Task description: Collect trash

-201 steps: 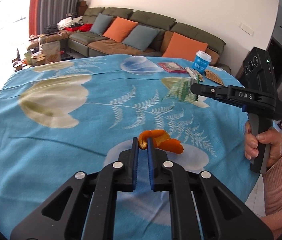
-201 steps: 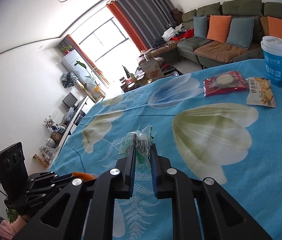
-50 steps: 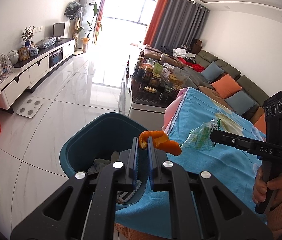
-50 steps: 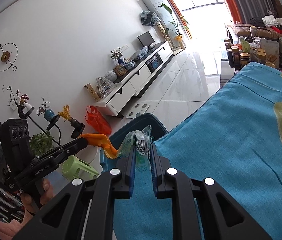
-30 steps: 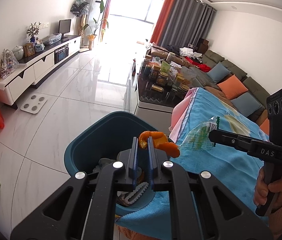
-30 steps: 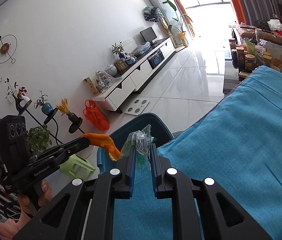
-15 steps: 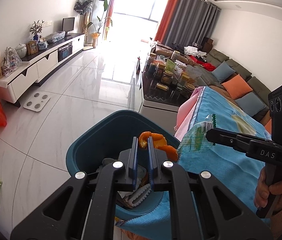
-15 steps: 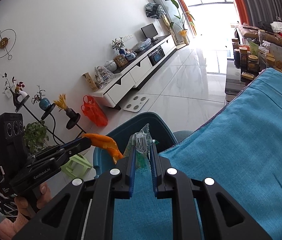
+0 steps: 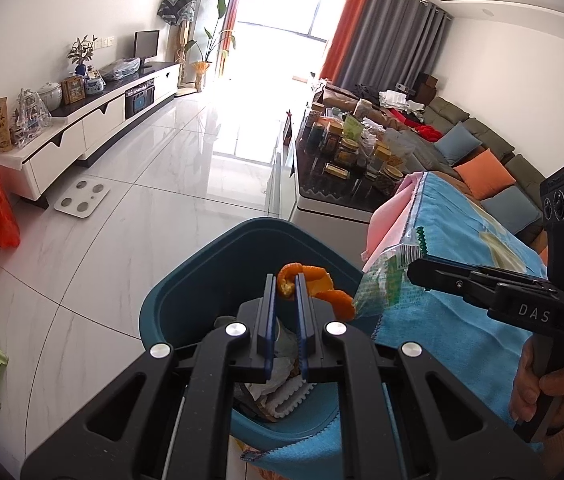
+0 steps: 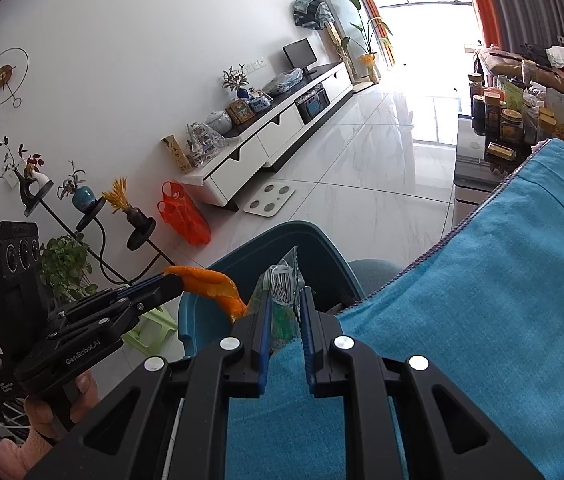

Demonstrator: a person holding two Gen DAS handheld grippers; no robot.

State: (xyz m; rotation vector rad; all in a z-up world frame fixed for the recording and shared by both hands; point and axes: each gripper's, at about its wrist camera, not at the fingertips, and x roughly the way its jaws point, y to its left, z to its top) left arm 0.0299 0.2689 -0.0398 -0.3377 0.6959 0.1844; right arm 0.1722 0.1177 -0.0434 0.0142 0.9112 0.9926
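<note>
Left hand-held gripper (image 9: 285, 280) pinching orange peel (image 9: 313, 284), over trash-filled bin (image 9: 210, 280)

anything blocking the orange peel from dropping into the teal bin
Nothing visible. The curled orange peel, clamped in the left gripper, hangs above the open teal plastic bin, which has no lid and already holds some trash.

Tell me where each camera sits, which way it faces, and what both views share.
Left wrist: rides the left tool, looking down over the teal bin; it grips orange peel. The right hand shows.
Right wrist: rides the right tool, clamped on a plastic wrapper, facing the bin past the blue tablecloth. The left hand shows.
Shared: bin, peel, wrapper, TV cabinet, red bag.
</note>
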